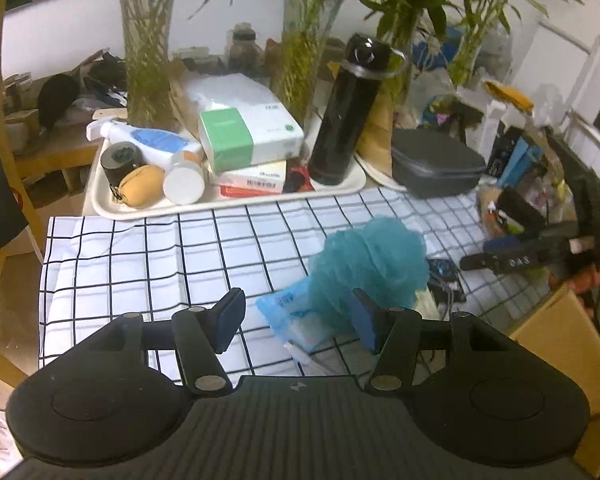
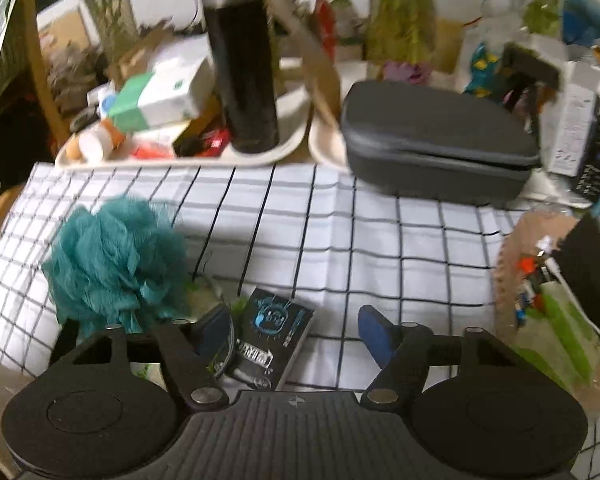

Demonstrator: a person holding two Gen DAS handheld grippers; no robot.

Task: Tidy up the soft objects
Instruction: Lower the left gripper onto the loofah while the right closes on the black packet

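Teal mesh, bunched into a bath pouf, sits on the checked cloth that covers my worktop, with a pale blue soft packet touching its near side and a small dark printed packet just beside it.

Left hand-held gripper: jaws spread wide, nothing between them. In the left wrist view the pouf lies ahead and a little to the right of centre, its lower edge partly hidden behind the right finger; the blue packet lies almost on my centre line, its long axis running diagonally from the pouf toward the lower edge of the view.

Right hand-held gripper: jaws likewise wide apart and holding nothing. In the right wrist view the pouf lies ahead and well to the left, outside the left finger, while the dark packet sits between the fingers, close to the left one, its long axis pointing roughly away from me.

Judgement: the pouf lies between my two hands, and the left one is better lined up, since it needs only a small shift rightward to straddle it. The right one is better lined up on the dark packet.

Background: a cream tray carrying a black flask and boxes, and a grey zip case, stand beyond the cloth, well apart from the soft things.
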